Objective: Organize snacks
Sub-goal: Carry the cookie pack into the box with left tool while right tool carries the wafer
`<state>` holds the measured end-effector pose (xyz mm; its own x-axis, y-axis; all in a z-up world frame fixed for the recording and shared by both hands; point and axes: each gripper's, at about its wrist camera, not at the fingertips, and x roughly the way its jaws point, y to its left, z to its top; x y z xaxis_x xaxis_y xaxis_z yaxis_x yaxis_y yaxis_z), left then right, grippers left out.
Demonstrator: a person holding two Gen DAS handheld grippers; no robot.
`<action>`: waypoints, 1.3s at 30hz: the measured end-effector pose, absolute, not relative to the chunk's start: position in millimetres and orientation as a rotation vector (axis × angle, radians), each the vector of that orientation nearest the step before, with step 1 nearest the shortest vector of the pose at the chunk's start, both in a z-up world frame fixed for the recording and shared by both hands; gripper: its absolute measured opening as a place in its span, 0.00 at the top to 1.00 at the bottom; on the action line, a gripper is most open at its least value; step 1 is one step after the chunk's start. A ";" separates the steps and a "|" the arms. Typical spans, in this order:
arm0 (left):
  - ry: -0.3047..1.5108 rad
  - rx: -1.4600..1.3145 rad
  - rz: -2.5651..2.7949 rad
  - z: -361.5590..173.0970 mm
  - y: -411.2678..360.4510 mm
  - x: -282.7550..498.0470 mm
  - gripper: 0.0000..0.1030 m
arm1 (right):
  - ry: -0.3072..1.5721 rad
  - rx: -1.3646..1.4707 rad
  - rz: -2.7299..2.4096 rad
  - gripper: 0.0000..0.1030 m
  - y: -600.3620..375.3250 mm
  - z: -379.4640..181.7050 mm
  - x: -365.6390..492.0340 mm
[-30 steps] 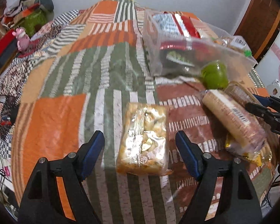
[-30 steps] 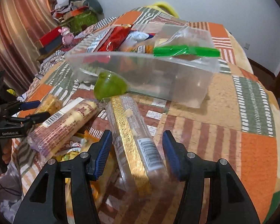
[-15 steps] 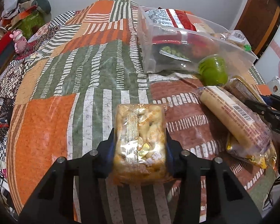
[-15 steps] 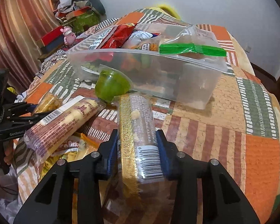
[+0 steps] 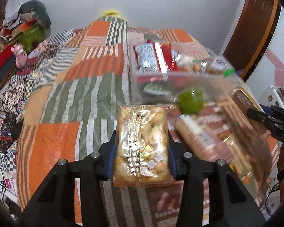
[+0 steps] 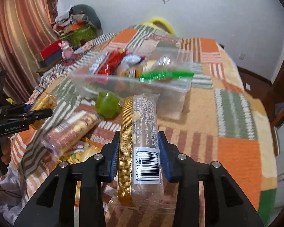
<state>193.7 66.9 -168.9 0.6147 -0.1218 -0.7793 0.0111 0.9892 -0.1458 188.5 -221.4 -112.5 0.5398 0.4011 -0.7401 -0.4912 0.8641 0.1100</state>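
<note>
Left wrist view: the left tool point(image 5: 142, 151) is clamping the flat pack of golden snacks point(image 5: 142, 141) at lower centre, both pads pressing on its long sides, the pack appearing clear of the bed quilt point(image 5: 70, 87). The step in hand is judged to be the carry toward the clear bin point(image 5: 172, 75), upper right of centre. The next move is calling for a forward reach over the near wall of the bin, passing the green cup point(image 5: 191, 103) sitting just before it

Right wrist view: the right tool point(image 6: 139, 156) is gripping the long biscuit sleeve point(image 6: 142, 138) at lower centre. The clear bin point(image 6: 130, 84) is lying straight ahead at centre, already partly filled; open room is remaining at its right end. The left tool point(image 6: 41, 112) is working at the left edge, so both paths are converging on one opening
</note>
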 end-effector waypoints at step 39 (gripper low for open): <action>0.818 -0.143 -0.104 -155.9 45.8 335.6 0.57 | 0.804 -0.070 0.488 0.67 -161.2 -101.4 305.7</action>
<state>335.6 45.8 -155.9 0.6791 -0.1477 -0.7190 0.0374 0.9852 -0.1671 305.7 -161.2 -101.4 0.5898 0.3927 -0.7056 -0.4451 0.8872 0.1217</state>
